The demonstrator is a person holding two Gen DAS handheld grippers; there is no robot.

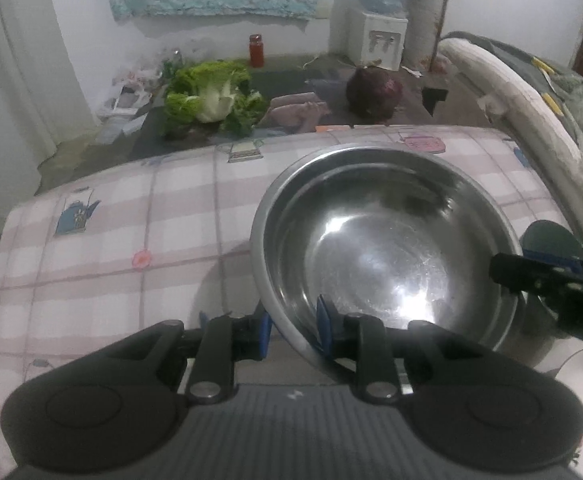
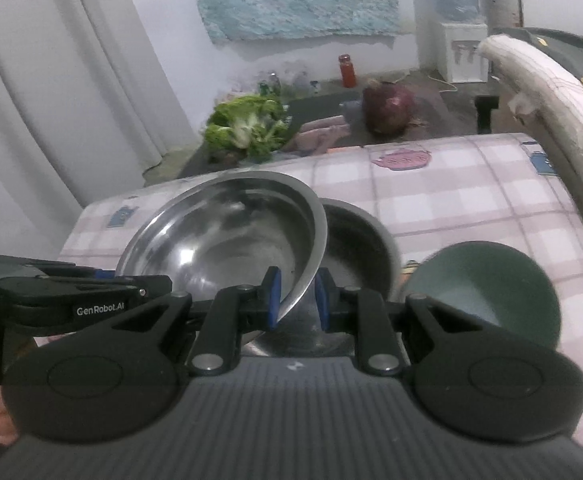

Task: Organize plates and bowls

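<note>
Both tools clamp the rim of the big steel bowl [image 2: 227, 236]: left tool [image 1: 291, 332] on its near edge, right tool [image 2: 298, 300] on the far side. It hangs tilted above the bench [image 2: 471, 200], just over a smaller steel bowl [image 2: 357, 248]; green bowl [image 2: 487, 284] sits beside, unstacked. Nesting looks barely begun.

A wide shiny steel bowl [image 2: 227, 240] hangs tilted above the checked tabletop, its right rim over a second, duller steel bowl [image 2: 357, 248] standing upright; a dark green bowl [image 2: 487, 288] sits upright just right of that
</note>
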